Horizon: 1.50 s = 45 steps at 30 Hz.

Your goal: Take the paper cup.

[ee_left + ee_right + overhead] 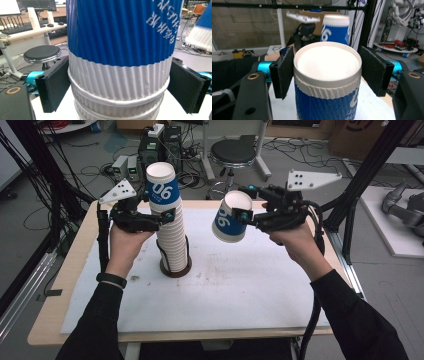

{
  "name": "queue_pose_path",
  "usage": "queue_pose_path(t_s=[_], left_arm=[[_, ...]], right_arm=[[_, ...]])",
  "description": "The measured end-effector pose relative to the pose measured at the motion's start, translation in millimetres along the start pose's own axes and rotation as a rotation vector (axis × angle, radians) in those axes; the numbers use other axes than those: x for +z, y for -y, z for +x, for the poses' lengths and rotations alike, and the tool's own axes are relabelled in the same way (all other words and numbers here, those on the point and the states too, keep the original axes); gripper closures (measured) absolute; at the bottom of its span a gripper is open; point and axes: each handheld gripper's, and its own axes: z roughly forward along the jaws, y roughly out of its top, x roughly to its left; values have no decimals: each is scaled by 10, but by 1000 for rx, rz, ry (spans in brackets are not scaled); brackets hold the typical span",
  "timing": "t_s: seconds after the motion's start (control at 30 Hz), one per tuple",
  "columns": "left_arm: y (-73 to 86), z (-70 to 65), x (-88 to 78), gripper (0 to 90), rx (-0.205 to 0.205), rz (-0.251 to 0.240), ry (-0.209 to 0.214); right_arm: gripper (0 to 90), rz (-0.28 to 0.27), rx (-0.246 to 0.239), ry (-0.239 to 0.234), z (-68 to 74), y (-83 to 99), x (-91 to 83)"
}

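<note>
A grey floor (90, 155) strewn with cables surrounds a wooden table (75, 270) topped by a stained white mat (225, 295); a black stool (232, 152) stands behind. A tall stack of cups (170, 230) rises mid-mat on a brown base (176, 269); the left gripper (167, 216) clasps it high up. To its right, above the mat, the right gripper (242, 215) holds a single tilted cup (229, 217)
</note>
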Motion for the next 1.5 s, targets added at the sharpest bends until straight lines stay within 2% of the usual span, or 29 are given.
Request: queue_pose_path(t_s=[0.37,0.6,0.7,0.93,1.13,1.17,1.23,1.5], left_arm=[[1,6,3,117,-1,-1,4],[0,7,-2,115,0,2,6],[-3,-10,-3,80,24,14,-10],[21,-35,-45,74,38,12,-11],[74,-56,-156,73,39,8,-17],[77,-66,-174,74,43,18,-22],[91,-95,-229,73,60,10,-31],[214,-223,-414,74,62,-10,-10]], right_arm=[[313,49,29,19,67,549,-105],[313,58,54,22,64,722,-142],[313,63,61,22,62,778,-155],[312,84,66,35,86,945,-188],[313,99,76,43,89,1081,-224],[313,104,79,44,91,1096,-229],[313,107,78,44,92,1130,-237],[312,119,81,46,118,1249,-236]])
